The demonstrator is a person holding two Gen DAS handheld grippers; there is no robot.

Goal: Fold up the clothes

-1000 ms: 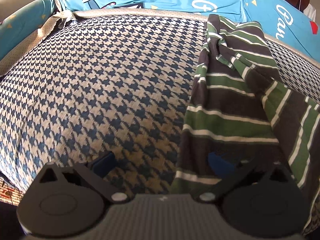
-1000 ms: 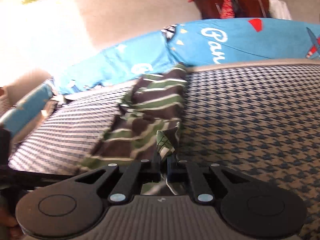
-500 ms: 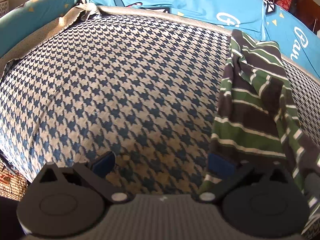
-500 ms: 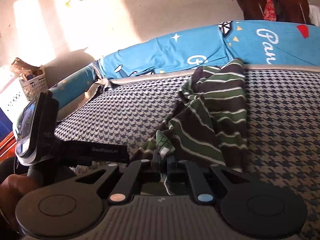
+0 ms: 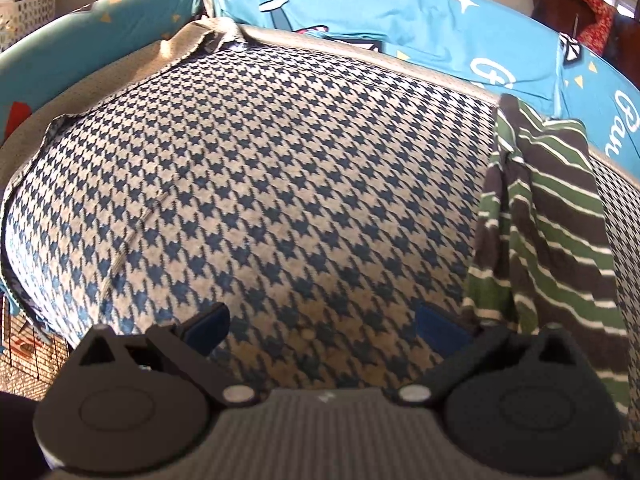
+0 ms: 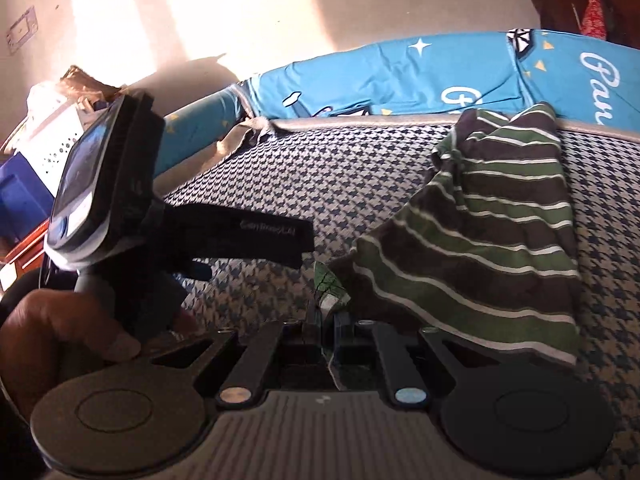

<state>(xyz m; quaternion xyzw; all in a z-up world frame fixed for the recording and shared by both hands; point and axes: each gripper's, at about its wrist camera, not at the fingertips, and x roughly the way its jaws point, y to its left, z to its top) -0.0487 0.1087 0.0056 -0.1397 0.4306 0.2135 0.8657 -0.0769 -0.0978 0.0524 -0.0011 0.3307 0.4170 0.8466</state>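
Your right gripper [image 6: 326, 320] is clamped on a shirt [image 6: 480, 236] edge; the left gripper [image 5: 320, 328] gapes wide, empty. The shirt trails toward 1 o'clock, so a hard pull may slip the thin pinch or bunch it.

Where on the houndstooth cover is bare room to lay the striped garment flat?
The houndstooth cover lies bare between the blue printed cushions and the striped garment. It is crowded beside the right gripper, which clamps that garment.
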